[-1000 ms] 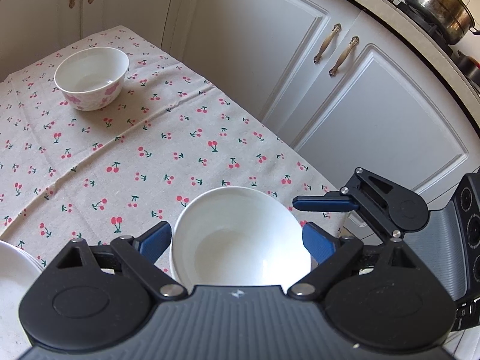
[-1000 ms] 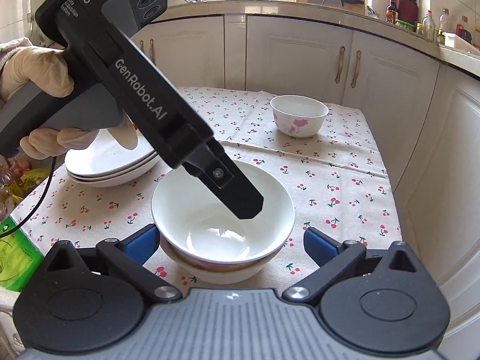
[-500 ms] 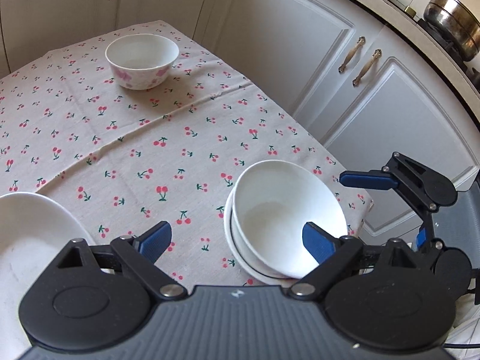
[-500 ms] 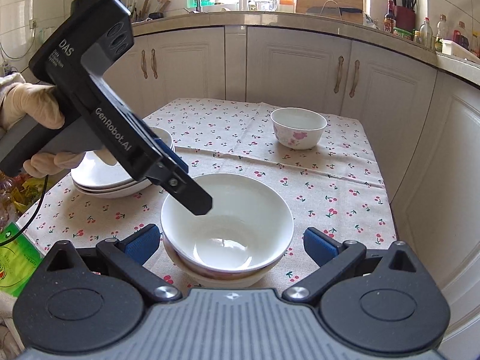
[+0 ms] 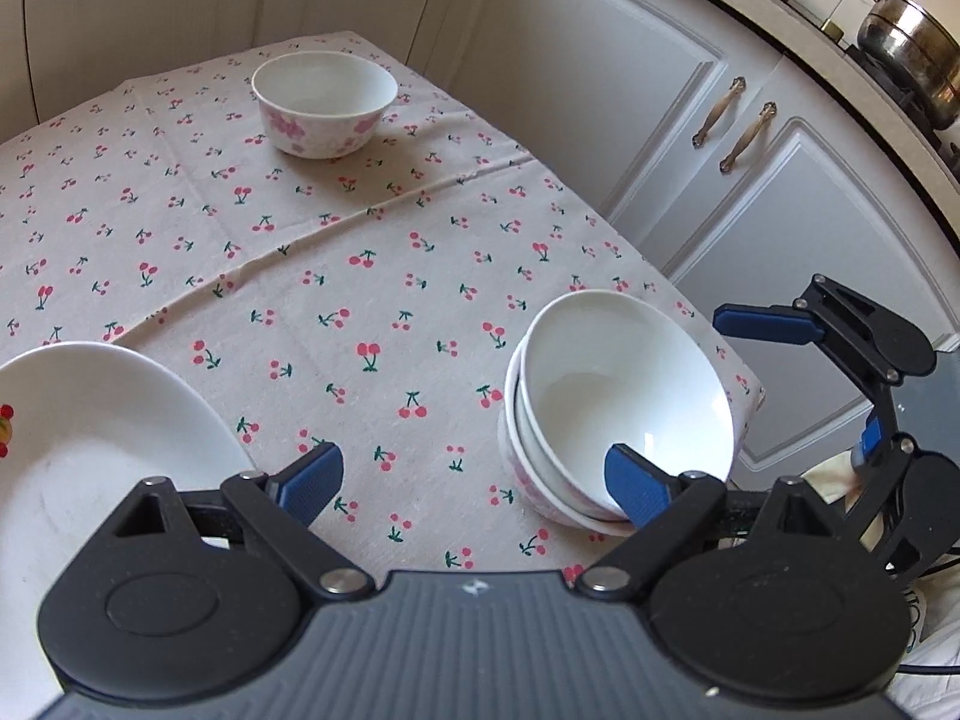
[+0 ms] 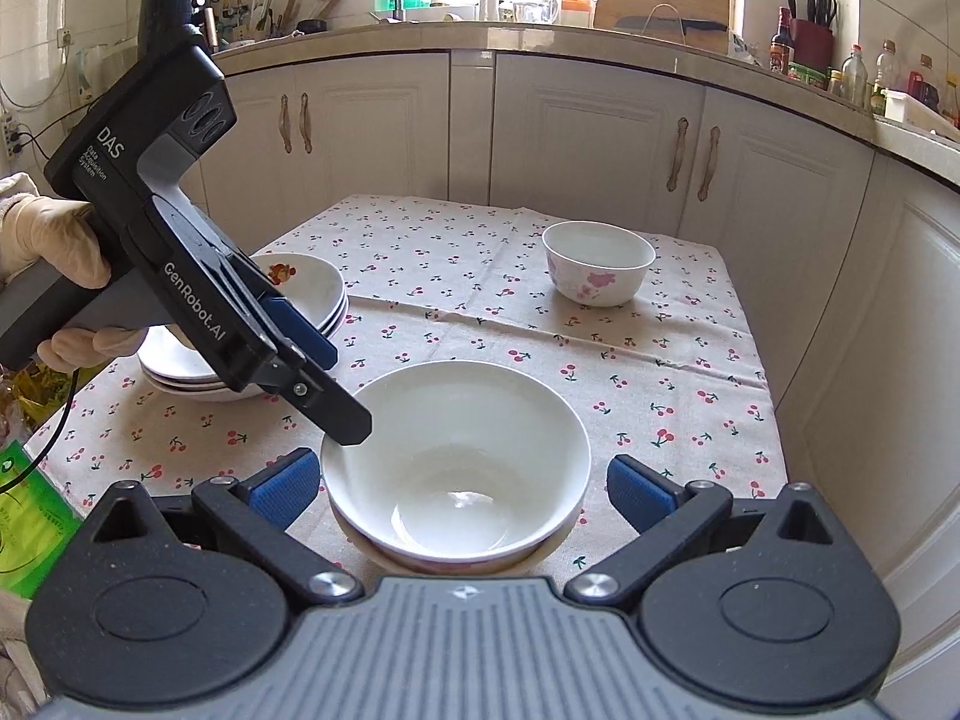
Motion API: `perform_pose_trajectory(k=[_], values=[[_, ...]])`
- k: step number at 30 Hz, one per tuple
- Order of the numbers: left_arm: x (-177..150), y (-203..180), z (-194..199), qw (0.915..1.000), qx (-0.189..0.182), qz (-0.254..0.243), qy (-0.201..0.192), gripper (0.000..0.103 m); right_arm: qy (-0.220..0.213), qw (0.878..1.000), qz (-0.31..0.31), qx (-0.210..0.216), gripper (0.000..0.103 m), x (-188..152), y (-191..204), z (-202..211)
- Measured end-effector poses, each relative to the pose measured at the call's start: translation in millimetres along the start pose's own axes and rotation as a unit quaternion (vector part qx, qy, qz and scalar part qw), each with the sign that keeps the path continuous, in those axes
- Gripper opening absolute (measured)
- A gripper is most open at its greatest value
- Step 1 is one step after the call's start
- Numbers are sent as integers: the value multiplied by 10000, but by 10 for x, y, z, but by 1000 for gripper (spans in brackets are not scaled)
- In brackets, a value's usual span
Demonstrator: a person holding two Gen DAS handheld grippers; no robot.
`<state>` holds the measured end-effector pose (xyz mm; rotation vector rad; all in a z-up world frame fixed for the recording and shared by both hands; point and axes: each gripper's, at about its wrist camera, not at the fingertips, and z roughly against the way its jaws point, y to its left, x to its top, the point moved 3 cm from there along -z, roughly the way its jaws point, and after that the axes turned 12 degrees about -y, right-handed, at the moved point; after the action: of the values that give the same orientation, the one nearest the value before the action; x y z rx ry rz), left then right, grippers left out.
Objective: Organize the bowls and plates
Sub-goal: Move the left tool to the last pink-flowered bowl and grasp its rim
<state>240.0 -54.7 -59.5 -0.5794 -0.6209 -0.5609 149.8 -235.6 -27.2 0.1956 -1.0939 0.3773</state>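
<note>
Lone floral bowl (image 6: 598,263) upright near the far end of the cherry tablecloth (image 6: 660,372) — well ahead of both tools, slightly right of the right gripper (image 6: 459,483). Nested white bowls (image 6: 456,468) between its spread, empty jaws. Left gripper (image 5: 474,477) also agape, holding nothing — plate stack (image 6: 240,354) just beside it. Probably either could reach.

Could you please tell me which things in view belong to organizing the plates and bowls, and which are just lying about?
Part of the job:
nested white bowls
floral bowl
plate stack

Lying about:
steel pot
cutting board
green packet
</note>
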Motion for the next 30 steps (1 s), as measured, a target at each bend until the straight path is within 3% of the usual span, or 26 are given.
perform_pose_trajectory(k=[9,14,21,30], values=[[284,-9,31,9993,36,-204,-312,94,-179,9997,-14,-143,103,208,-252,-69],[497,55,-99,9983,253,-325,-405,95,-174,9996,56,-211,103,316,-467,-232],[881,211,-397,9930,866,-571,-568,96,-178,9996,-15,-220,103,457,-844,-566],[1368,398,-918,9900,1066,-715,-583,96,-54,9998,196,-72,103,584,-1210,-1170]])
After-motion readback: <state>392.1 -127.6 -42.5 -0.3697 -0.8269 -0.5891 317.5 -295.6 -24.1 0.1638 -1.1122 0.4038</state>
